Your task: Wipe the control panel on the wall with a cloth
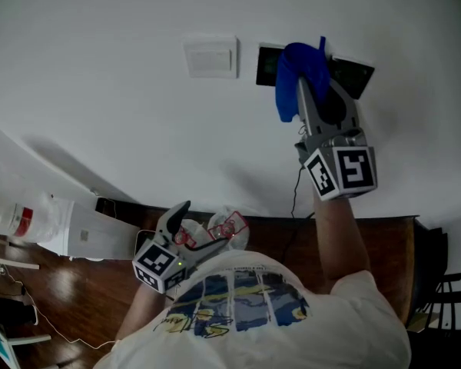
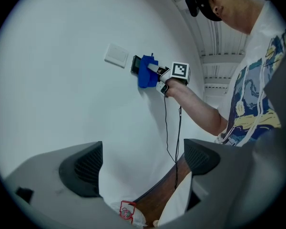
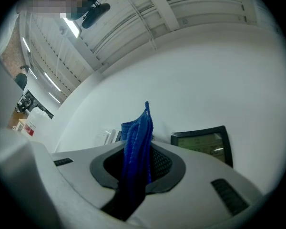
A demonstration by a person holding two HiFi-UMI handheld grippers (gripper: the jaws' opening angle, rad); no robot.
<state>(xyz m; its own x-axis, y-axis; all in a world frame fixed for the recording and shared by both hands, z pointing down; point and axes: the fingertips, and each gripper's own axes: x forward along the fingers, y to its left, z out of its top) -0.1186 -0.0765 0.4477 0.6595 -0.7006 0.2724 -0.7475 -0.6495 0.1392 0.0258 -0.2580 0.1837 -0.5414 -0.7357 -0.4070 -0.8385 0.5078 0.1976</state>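
A blue cloth [image 1: 298, 75] is pinched in my right gripper [image 1: 311, 91], which is raised to the white wall and shut on it. The cloth lies over the middle of a black control panel [image 1: 355, 74], whose two ends show on either side. From the right gripper view the cloth [image 3: 137, 149] stands up between the jaws, with the panel's screen [image 3: 202, 142] just right of it. In the left gripper view the cloth [image 2: 146, 72] covers the panel [image 2: 135, 64]. My left gripper [image 1: 186, 221] hangs low by the person's waist, jaws wide open and empty.
A white wall switch [image 1: 211, 58] sits left of the panel. A black cable [image 1: 296, 191] hangs from the right gripper down the wall. A dark wooden surface [image 1: 384, 252] runs below, with a white plastic bag [image 1: 227, 225] on it. A white bottle with a red label [image 1: 19, 217] stands at the left.
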